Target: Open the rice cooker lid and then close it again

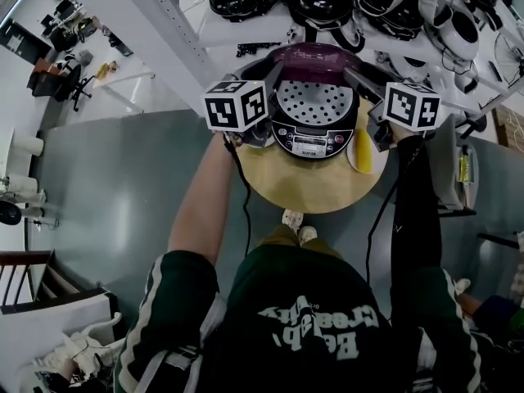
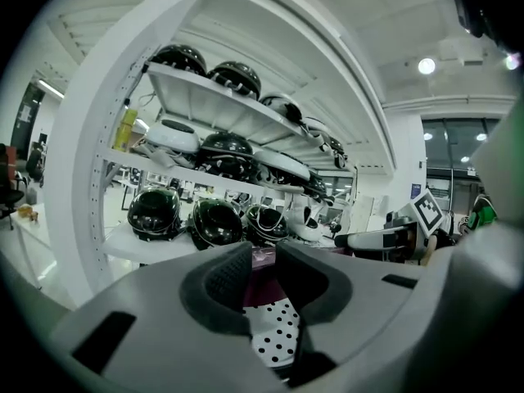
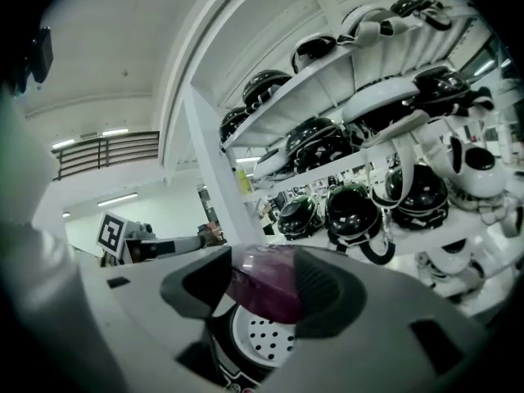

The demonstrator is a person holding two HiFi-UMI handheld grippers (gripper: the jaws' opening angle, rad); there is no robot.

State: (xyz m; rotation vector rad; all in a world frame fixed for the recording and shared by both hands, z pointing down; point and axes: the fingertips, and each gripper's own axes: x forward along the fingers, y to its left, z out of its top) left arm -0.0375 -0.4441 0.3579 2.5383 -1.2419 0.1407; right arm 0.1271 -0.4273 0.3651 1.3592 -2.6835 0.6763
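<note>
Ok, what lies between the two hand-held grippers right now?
The rice cooker, its purple lid raised and perforated inner plate showing; clearest in the head view.

Rice cooker (image 1: 314, 125) on table (image 1: 311, 188), ctr (helmet shelves (image 1: 237, 33) behind it)

Both arms reach forward, the left forearm (image 1: 199, 207) bare and the right arm (image 1: 409, 211) in a dark sleeve, each hand holding its gripper almost level with the jaws turned inward towards the other. The left gripper (image 1: 272, 74) has its jaws a narrow gap apart with nothing pinched, the lid (image 2: 262, 259) showing through the slit. The right gripper (image 1: 358, 76) has its jaws wide, and the lid's edge fills the gap between them; whether the pads (image 3: 327, 297) press on it cannot be told.
</note>
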